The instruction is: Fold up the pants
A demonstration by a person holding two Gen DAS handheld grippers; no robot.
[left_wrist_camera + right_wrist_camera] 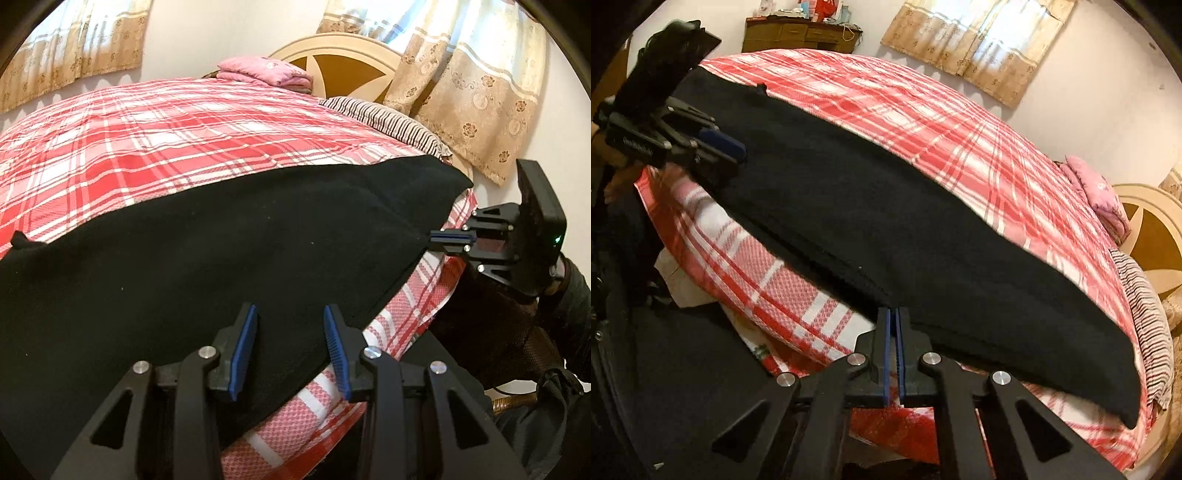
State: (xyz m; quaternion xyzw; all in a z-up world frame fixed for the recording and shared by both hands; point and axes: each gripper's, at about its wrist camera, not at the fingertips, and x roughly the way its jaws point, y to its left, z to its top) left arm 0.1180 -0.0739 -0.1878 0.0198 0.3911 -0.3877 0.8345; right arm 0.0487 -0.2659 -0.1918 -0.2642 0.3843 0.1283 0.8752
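Observation:
Black pants (pixel 229 243) lie flat in a long band along the near edge of the bed, also in the right wrist view (pixel 905 229). My left gripper (pixel 290 314) is open, its blue pads over the near edge of the pants, holding nothing. It shows at the left in the right wrist view (pixel 737 147). My right gripper (pixel 894 314) is shut on the near edge of the pants. In the left wrist view it (pixel 437 238) pinches the pants' edge at the right.
The bed (pixel 166 140) has a red and white plaid cover. A folded pink blanket (pixel 266 70) and a striped pillow (pixel 388 122) lie by the headboard (pixel 343 55). Curtains (pixel 476 92) hang behind. A wooden dresser (pixel 801 35) stands beyond the bed.

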